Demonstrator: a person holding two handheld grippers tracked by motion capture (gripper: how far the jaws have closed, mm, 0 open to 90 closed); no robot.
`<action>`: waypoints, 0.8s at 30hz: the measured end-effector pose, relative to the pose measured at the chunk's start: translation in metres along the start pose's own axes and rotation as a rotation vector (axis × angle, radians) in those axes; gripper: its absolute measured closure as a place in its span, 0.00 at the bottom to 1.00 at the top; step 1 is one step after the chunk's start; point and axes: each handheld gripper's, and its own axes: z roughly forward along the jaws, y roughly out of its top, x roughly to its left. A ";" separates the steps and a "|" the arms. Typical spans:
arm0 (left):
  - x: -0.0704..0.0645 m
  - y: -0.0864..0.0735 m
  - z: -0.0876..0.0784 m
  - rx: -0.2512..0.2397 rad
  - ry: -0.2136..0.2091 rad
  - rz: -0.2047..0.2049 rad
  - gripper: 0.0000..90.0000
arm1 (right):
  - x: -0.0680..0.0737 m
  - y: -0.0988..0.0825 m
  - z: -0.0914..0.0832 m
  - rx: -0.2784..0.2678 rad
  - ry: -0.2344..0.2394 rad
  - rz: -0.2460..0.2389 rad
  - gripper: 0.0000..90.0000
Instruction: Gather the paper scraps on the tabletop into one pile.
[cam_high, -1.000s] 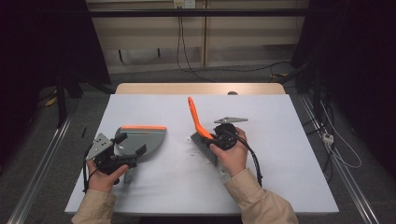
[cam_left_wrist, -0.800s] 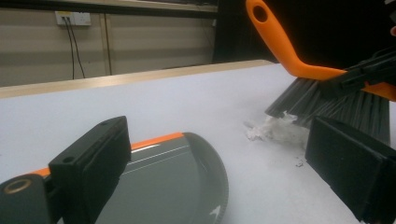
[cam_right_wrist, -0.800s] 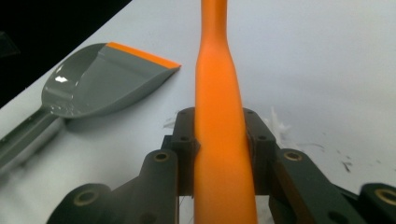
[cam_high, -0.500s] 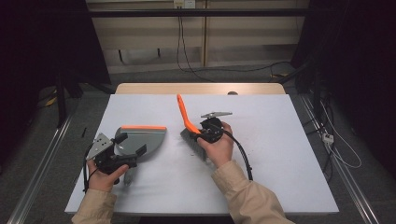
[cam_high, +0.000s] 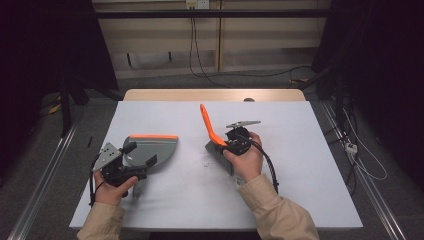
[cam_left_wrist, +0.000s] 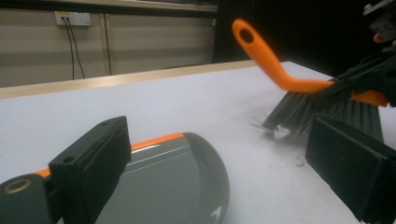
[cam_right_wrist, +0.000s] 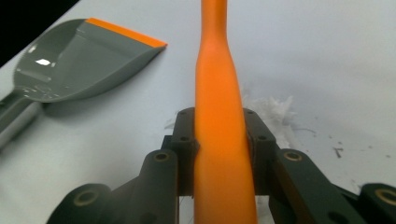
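Brush (cam_high: 212, 131) with a bright orange handle and dark grey bristles sits near the centre of the white table (cam_high: 310, 165), bristles down on the surface, clamped by its handle in the right gripper (cam_high: 231, 144); in the right gripper view the two black jaws press on either side of the orange shaft. A grey dustpan (cam_high: 150, 149) with an orange lip lies flat on the table at about 9 o'clock from the brush, well apart from it. The left gripper (cam_high: 131, 161) is at the dustpan's near end; its jaws stand apart in the left gripper view, and I cannot tell whether they hold the dustpan's handle, which is hidden under the hand. A small tuft of white debris (cam_left_wrist: 280, 132) lies at the bristle tips; finer specks beside it are too small to make out. The brush's bristle block is partly covered by the right hand (cam_high: 246, 161). The handle's long axis runs up and away toward 11 o'clock in the high view, its free end with a hanging hole uppermost.
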 end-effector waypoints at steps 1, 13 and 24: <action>0.000 0.000 0.000 0.002 0.000 0.000 0.07 | 0.000 0.001 -0.004 -0.010 0.005 -0.009 0.79; 0.000 0.000 -0.002 0.012 0.003 0.004 0.07 | -0.039 -0.001 -0.029 -0.073 0.012 -0.084 0.79; 0.000 -0.001 -0.002 0.012 0.005 -0.003 0.07 | -0.057 -0.011 -0.045 -0.101 -0.026 -0.187 0.79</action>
